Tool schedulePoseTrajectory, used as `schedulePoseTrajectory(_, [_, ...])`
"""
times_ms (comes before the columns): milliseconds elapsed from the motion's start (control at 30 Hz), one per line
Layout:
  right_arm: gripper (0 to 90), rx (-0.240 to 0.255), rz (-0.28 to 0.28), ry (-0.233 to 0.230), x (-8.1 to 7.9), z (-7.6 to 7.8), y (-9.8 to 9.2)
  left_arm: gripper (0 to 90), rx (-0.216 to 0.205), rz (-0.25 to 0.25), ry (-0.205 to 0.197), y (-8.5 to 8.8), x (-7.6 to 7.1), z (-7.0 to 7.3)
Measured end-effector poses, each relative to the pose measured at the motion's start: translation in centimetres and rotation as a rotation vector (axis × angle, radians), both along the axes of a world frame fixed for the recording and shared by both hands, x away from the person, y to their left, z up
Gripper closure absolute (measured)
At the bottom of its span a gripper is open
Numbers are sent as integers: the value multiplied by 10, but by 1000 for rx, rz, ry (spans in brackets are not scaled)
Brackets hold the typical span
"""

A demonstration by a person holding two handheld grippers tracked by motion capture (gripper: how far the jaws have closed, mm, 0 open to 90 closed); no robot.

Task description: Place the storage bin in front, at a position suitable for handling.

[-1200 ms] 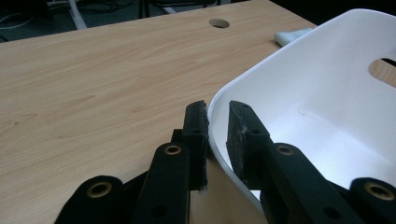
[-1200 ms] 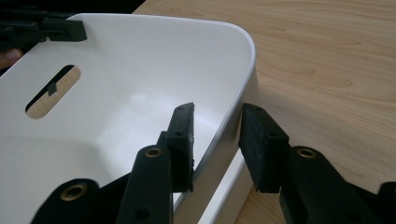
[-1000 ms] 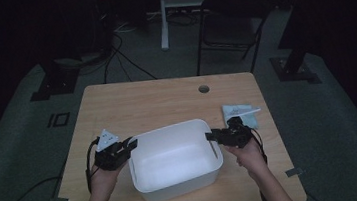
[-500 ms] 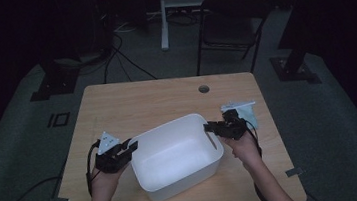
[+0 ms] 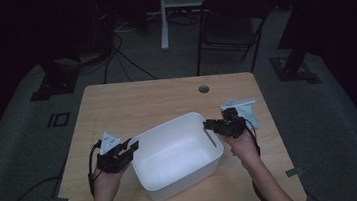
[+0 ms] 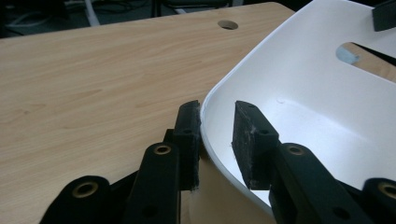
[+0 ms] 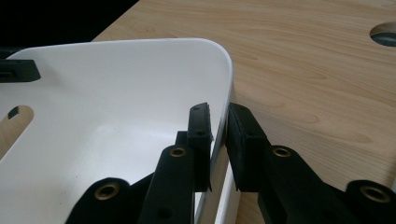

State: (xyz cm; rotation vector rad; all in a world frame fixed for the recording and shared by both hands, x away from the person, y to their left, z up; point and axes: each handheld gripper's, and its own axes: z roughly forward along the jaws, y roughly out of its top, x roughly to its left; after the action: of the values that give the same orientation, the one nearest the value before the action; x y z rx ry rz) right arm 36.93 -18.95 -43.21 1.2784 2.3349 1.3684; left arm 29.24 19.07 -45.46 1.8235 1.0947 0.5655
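A white plastic bin [image 5: 172, 156] sits askew on the wooden table [image 5: 132, 105], its right end farther from me. My left gripper [image 5: 132, 146] straddles the rim at the bin's left end. In the left gripper view the outer pad [image 6: 188, 135] lies against the wall of the bin [image 6: 303, 93], while the inner pad stands a little off it. My right gripper [image 5: 208, 125] is at the right end. Its jaws have just been closing with the wall between them, and in the right gripper view both pads pinch the rim of the bin [image 7: 116, 93].
A pale blue-and-white packet [image 5: 241, 108] lies on the table just beyond my right hand. A round cable hole [image 5: 204, 88] sits near the table's far edge. A dark chair [image 5: 231, 19] and a white stand [image 5: 162, 16] are behind the table.
The bin has turned on the table, its right end swinging away from me together with my right gripper. My left gripper has stayed put.
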Motion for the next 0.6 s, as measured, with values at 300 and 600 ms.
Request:
schedulePoseTrajectory(300, [697,53,19,6,-4,0,-5,763,5,40,-5,-4,-1,0])
schedulePoseTrajectory(600, [463,64,-11,-19,-13,5,-12,783,1,60,-12,-5,-1,-1])
